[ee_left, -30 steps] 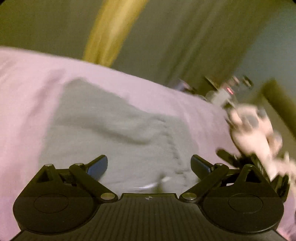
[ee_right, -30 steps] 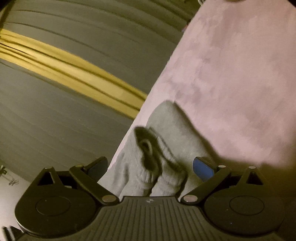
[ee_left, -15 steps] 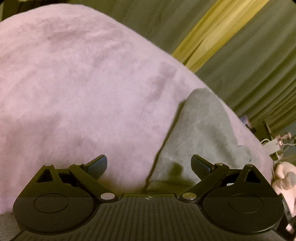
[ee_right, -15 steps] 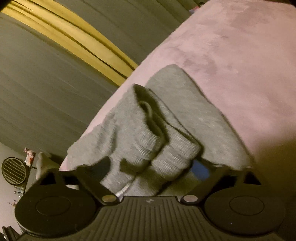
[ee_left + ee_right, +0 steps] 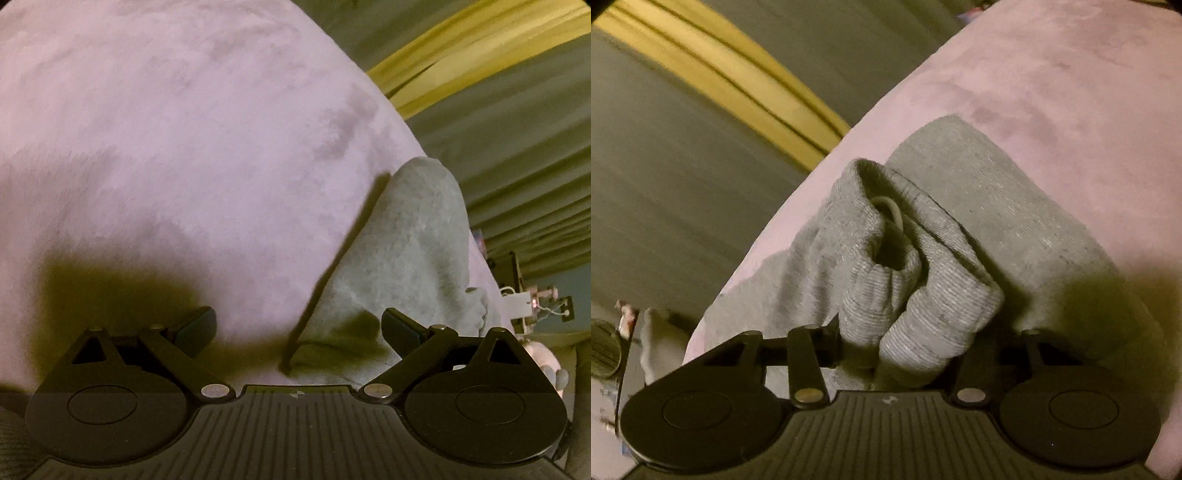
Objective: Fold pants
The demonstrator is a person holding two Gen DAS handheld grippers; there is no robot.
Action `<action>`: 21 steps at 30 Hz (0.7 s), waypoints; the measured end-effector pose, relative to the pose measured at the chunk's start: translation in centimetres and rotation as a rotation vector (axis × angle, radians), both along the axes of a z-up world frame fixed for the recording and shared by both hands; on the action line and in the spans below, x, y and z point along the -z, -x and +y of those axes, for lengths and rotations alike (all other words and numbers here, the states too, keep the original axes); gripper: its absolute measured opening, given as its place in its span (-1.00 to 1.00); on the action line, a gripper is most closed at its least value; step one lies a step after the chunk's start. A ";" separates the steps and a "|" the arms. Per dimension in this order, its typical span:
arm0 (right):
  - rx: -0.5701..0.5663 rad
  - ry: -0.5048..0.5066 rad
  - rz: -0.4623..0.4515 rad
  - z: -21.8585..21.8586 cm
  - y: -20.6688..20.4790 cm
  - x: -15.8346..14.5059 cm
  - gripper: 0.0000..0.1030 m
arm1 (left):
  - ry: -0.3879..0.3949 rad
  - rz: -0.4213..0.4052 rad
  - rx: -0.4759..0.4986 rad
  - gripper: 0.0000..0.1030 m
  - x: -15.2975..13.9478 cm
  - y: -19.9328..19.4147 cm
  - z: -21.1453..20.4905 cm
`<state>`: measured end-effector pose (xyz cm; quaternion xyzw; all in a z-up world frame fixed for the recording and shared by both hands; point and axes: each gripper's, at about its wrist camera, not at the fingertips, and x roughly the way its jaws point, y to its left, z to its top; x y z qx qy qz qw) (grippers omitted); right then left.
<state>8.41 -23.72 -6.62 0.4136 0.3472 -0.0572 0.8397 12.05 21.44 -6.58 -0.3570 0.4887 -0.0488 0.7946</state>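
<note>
one pair of grey pants (image 5: 979, 236), soft knit sweatpant fabric, lying on the pink plush bedspread (image 5: 1071, 92) close to its far-left edge in the right wrist view. judged light, limp, no stiffness; it should drape and bunch wherever it isn't supported, and the fleecy cover likely gives enough friction that it won't slide much. the ribbed waistband (image 5: 923, 306) is the thickest, grippiest part, with one drawstring loop (image 5: 890, 210) showing inside the opening. right gripper (image 5: 908, 354) has its fingers closed in, pinching that bunched waistband roll at the near end. best second hold is probably the opposite corner of the band or the folded edge, so the layers lift together. left gripper (image 5: 299, 325) is spread wide with nothing between the fingers, hovering low over the bedspread (image 5: 184, 147); the near-left edge of the pants (image 5: 406, 251) sits just ahead between its fingers, no contact visible. count: one garment, two grippers, one bedspread. beyond the bed, olive curtains (image 5: 683, 184) with one yellow stripe (image 5: 738, 81); small clutter at the far right is too blurry to identify.
</note>
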 end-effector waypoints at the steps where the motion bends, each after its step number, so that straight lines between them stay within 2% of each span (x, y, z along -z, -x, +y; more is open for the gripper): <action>1: 0.001 -0.010 -0.027 0.2 0.1 -0.9 -0.16 | 0.002 -0.003 0.000 0.95 0.0 0.1 0.0; 4: -0.025 -0.071 -0.189 1.0 1.2 -5.1 -0.18 | 0.012 -0.002 -0.008 0.95 0.1 0.2 -0.1; 5: -0.025 -0.119 -0.283 0.8 2.2 -6.6 -0.18 | 0.014 -0.001 -0.010 0.95 0.1 0.2 0.0; 7: -0.018 -0.184 -0.425 0.0 4.1 -8.0 -0.18 | 0.019 0.001 -0.013 0.95 0.1 0.2 0.0; 8: -0.003 -0.168 -0.452 -0.5 4.9 -8.1 -0.17 | 0.021 0.003 -0.015 0.95 0.0 0.3 0.0; 9: 0.017 -0.126 -0.444 -0.9 5.4 -8.0 -0.15 | 0.024 0.002 -0.016 0.95 0.0 0.3 0.0; 11: 0.047 0.022 -0.341 -1.4 5.6 -6.4 -0.14 | 0.023 0.003 -0.017 0.95 0.0 0.3 -0.1; 12: 0.077 0.095 -0.203 -1.7 5.2 -4.7 -0.13 | 0.020 0.005 -0.016 0.95 0.0 0.3 -0.2; 13: 0.088 0.126 -0.097 -1.9 4.7 -3.2 -0.13 | 0.017 0.006 -0.013 0.95 0.0 0.3 -0.2; 14: 0.097 0.124 0.053 -2.4 4.1 -0.9 -0.13 | 0.012 0.006 -0.010 0.95 -0.1 0.2 -0.3; 15: 0.107 0.090 0.076 -2.7 4.1 0.3 -0.12 | 0.003 0.006 -0.005 0.95 -0.2 0.2 -0.4; 16: 0.121 0.074 0.020 -2.7 4.7 0.3 -0.11 | -0.006 0.006 0.002 0.95 -0.3 0.2 -0.6; 18: 0.097 0.086 0.001 -2.4 4.3 -1.0 -0.11 | -0.021 -0.003 0.025 0.95 -0.5 0.2 -0.9; 19: 0.089 0.077 -0.030 -2.4 4.4 -1.6 -0.11 | -0.025 -0.013 0.037 0.95 -0.7 0.2 -1.1; 21: 0.087 -0.003 -0.132 -2.8 5.8 -2.1 -0.10 | -0.035 -0.039 0.059 0.95 -1.1 0.3 -1.5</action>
